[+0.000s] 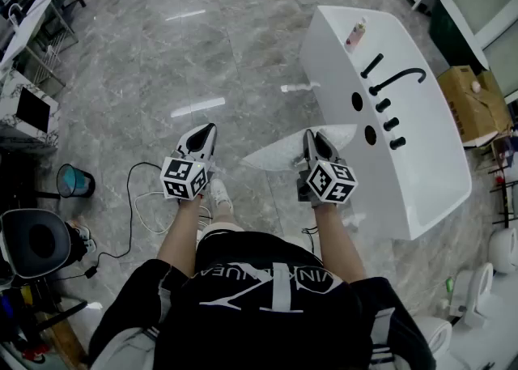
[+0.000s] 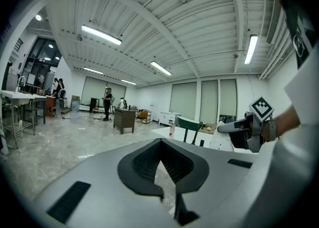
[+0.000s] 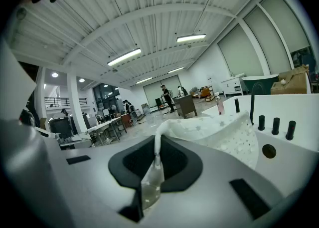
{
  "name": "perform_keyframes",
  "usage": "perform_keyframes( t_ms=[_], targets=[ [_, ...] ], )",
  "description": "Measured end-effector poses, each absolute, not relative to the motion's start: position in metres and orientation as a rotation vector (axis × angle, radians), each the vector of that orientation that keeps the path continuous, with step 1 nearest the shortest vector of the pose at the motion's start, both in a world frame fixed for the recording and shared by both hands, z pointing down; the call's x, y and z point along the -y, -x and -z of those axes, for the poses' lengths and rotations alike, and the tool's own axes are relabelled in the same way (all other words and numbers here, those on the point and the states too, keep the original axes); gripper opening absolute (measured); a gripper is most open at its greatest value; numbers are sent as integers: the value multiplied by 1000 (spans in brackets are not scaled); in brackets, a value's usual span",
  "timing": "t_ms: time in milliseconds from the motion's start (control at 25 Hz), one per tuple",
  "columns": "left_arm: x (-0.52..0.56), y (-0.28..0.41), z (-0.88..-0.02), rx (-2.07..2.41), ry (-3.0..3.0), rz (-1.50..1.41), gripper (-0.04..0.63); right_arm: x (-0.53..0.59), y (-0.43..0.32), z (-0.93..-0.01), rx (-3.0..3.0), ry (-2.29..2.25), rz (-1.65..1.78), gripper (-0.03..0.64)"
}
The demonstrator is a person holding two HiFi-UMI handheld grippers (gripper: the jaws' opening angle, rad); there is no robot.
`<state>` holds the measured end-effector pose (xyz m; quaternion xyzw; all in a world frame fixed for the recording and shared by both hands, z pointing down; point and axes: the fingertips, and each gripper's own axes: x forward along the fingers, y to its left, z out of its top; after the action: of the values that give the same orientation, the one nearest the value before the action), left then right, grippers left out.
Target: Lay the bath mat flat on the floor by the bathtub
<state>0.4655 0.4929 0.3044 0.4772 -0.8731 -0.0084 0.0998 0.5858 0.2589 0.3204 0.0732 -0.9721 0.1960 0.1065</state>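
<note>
Right tool was clamped on a corner of the mat, which spread toward the tub — left tool closed, empty.

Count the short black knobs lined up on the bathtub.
3 knobs, in a row on the bathtub deck beside the curved faucet: one next to the faucet, one in the middle, one at the near end. None seem hidden.

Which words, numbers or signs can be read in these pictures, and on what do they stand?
Black shirt: white block lettering, upside down and creased, not surely readable.
Left gripper and right gripper: cubes bear square codes, no letters.
Pink bottle on the bathtub: label too small.
Bath mat: stars only, no text.
</note>
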Motion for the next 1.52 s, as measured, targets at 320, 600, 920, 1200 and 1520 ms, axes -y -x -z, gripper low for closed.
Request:
perform_keyframes(
  t_ms=[320, 600, 920, 1200, 1520],
  targets=[
    [-467, -427, -317, 2545, -1415, 31, 14, -249, -544, -332, 2848, -205, -545, 38],
    [-454, -351, -336, 2500, -1419, 49, 14, -227, -494, -360, 2786, -289, -658, 39],
    [-464, -177, -321, 2459, -1509, 37, 14, -211, -387, -359, 2774, -587, -823, 40],
    [-426, -75, -335, 2419, -1586, 4, 14, -174, -287, -366, 2763, -722, -797, 40],
    [-357, 24, -348, 2349, -1626, 17, 14, -132, -188, -404, 2674, -754, -754, 40]
  ],
)
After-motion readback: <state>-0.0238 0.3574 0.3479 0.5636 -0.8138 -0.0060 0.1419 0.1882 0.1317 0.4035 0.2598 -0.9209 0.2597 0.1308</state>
